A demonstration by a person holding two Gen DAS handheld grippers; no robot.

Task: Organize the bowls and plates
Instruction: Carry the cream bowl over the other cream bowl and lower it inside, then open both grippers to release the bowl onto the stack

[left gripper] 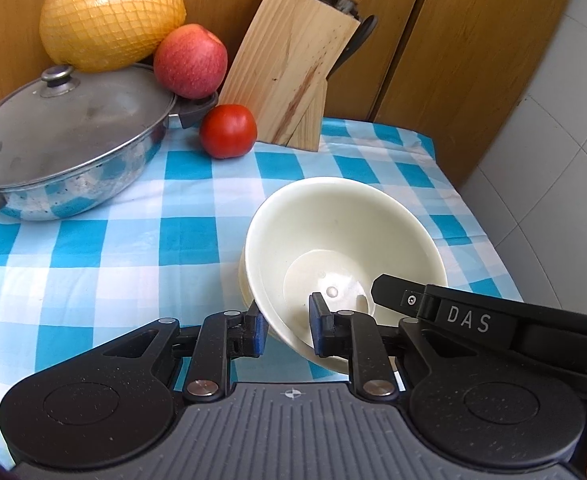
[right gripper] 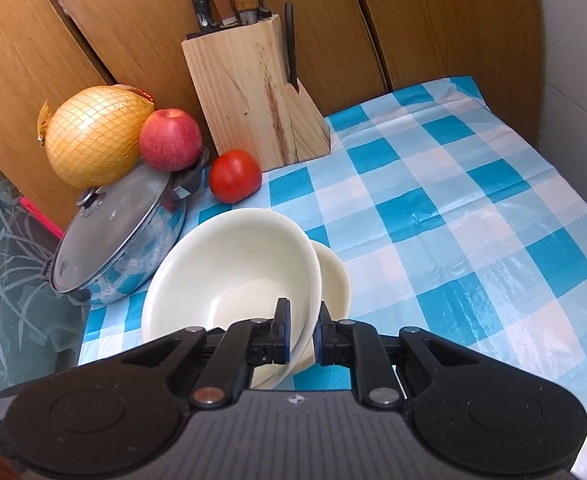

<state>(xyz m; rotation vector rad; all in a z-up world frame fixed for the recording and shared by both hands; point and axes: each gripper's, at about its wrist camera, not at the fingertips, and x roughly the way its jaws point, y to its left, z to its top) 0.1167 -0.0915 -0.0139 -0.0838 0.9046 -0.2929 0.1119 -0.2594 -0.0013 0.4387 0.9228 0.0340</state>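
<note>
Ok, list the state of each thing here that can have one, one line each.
Left gripper: shut on the bowls' rim.
Right gripper: shut on the bowls' rim.
Bowls: nested, tilted, held by both grippers.
Pot: lid on, tilted, apple on its handle.
Apple: whole.
Tomato: whole, on the cloth.
Pomelo: in its net.
Knife block: knives in.

My left gripper and right gripper: black linkage arms, silver pivot screws, blue finger pads, ribbed grey bases; white "DAS" lettering on one.
</note>
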